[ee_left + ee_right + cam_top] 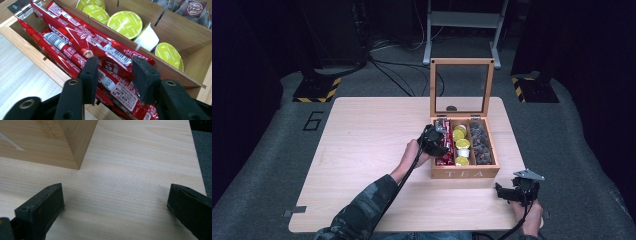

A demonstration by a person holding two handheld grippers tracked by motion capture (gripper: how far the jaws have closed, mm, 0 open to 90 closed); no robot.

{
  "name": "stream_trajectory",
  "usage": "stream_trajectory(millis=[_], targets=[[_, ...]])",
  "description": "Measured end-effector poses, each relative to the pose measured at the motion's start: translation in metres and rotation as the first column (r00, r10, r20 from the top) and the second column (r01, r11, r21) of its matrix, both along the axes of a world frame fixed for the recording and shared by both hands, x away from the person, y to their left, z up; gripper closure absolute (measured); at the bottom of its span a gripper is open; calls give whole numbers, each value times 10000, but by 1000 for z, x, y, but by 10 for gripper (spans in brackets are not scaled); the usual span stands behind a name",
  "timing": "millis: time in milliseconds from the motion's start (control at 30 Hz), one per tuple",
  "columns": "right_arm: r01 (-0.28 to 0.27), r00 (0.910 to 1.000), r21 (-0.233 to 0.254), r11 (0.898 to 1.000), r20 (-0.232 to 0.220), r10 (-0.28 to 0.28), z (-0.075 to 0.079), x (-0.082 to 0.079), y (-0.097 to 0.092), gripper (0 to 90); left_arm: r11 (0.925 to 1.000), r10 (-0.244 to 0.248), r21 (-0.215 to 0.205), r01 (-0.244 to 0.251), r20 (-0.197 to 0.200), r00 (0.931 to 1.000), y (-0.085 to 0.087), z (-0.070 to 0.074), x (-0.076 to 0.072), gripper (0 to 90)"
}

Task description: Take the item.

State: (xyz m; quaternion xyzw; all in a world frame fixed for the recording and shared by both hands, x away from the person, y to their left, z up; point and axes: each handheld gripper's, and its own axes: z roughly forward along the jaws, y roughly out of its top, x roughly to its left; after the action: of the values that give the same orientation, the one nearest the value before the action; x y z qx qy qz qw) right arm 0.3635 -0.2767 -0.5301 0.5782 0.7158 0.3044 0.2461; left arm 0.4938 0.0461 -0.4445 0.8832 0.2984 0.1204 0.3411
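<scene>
Left gripper [114, 72]: the two black, flat-faced jaws stand partly open above the red sachets [82, 47], with one glossy sachet lying in the gap between them; whether the pads touch it I cannot tell. Readable on the foil wrappers: "NESCAFE" in white, barcodes and a "2" on a dark patch; the remaining print is too small to read. The sachets are long, thin sticks, stacked slantwise in the compartment directly under this gripper.

Just beyond its jaws, past a thin wooden divider, sit round cups with lime-green foil lids [126, 23] and one white plastic cup [147, 38] on its side. Farther still, the third compartment holds dark packets [193, 8] with a round label, text unreadable.

The box [464, 173] is light wood with "TEA" cut into its front face; its glass-paned lid [460, 89] stands upright behind. The left hand [412, 154] reaches in from the box's left side, forearm in a camouflage sleeve [362, 207].

Right gripper [115, 200]: jaws spread wide, holding nothing, hovering over the pale wood-grain table [140, 157], the box corner just ahead and left of it. A grey three-cornered plate [528, 175] tops it.
</scene>
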Motion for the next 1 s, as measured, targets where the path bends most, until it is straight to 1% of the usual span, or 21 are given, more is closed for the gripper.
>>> stream_trajectory(millis=[267, 333, 400, 467, 533, 633, 767, 967, 1000], targets=[[-1, 10000, 0, 10000, 3, 1, 0, 0, 0, 2, 10000, 10, -83, -12, -197, 9998, 3, 0, -3, 703], [-2, 10000, -1, 10000, 3, 2, 0, 0, 0, 2, 10000, -25, -13, 25, -142, 9999, 3, 0, -3, 731], [-2, 10000, 0, 10000, 1, 2, 0, 0, 0, 2, 10000, -74, -35, 73, -192, 9998, 3, -1, -4, 783], [-1, 10000, 0, 10000, 3, 1, 0, 0, 0, 2, 10000, -52, 18, 53, -99, 9999, 3, -1, -5, 808], [-2, 10000, -1, 10000, 3, 2, 0, 0, 0, 2, 9999, -79, -65, 78, -129, 9999, 4, -1, -6, 864], [-1, 10000, -1, 10000, 0, 1, 0, 0, 0, 2, 9999, -106, -72, 106, -37, 9999, 3, -2, -7, 874], [-2, 10000, 1, 10000, 2, 2, 0, 0, 0, 2, 9998, -121, -185, 123, 86, 9999, 5, -1, -8, 880], [-5, 10000, 1, 10000, 5, 5, 0, 0, 0, 2, 9994, -150, -301, 165, 488, 9987, 11, 3, -10, 885], [-5, 10000, 0, 10000, 2, 5, 0, 0, 0, 2, 9991, -166, -375, 183, 455, 9988, 12, 3, -10, 886]])
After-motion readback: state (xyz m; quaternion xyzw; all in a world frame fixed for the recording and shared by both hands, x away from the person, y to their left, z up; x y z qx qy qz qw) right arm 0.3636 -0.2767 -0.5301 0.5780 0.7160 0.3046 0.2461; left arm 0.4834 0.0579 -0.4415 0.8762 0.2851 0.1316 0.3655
